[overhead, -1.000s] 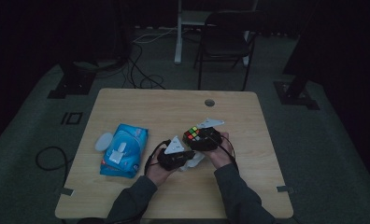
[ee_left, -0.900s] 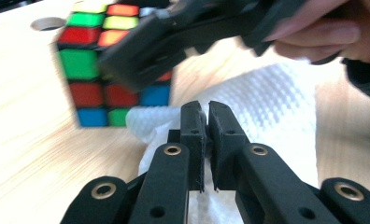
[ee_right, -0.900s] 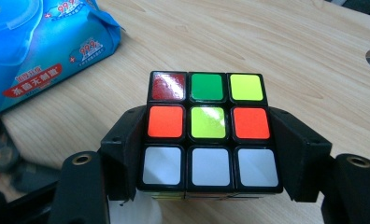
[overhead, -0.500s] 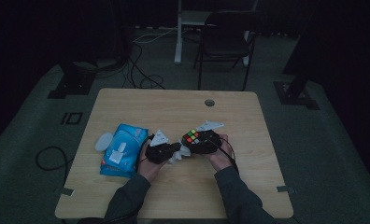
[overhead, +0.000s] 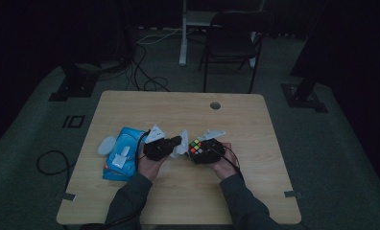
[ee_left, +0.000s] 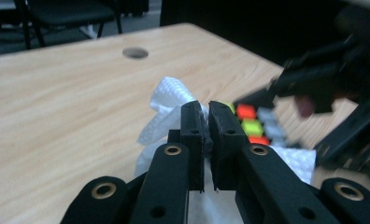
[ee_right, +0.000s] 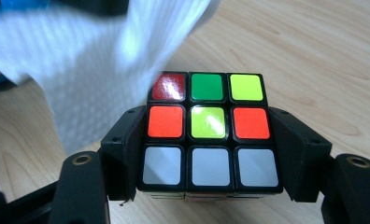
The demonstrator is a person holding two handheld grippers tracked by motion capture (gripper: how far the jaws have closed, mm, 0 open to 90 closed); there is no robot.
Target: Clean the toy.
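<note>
Right gripper [ee_right: 210, 140]: jaws clamped on the two opposite sides of the puzzle cube [ee_right: 210, 135], black pads flat against its black edges.
Left gripper [ee_left: 205, 126]: jaws pressed nearly together, pinching a fold of white tissue [ee_left: 167, 105].
Cube, look: black plastic frame, square glossy stickers with rounded corners; the face shown carried a dark red, green and yellow row, an orange, yellow-green, orange row, and three grey-white squares nearest the camera.
Cube, place: held just above the table [overhead: 255, 124] near its front middle, in the person's right hand [overhead: 222, 160], in the high view at [overhead: 197, 147].
Tissue, texture: thin, soft, embossed with fine ridges; crumpled, hanging beside and partly over the cube's far corner.
Table: pale wood grain, smooth, with a round cable hole [overhead: 215, 105].
Beside the left hand [overhead: 150, 165]: blue soft pack of wipes [overhead: 122, 160], with a small white oval [overhead: 106, 145] at its far side.
Change: the left gripper had shifted leftward and lifted a little from a second before, drawing the tissue off the cube; the right gripper kept its place.
</note>
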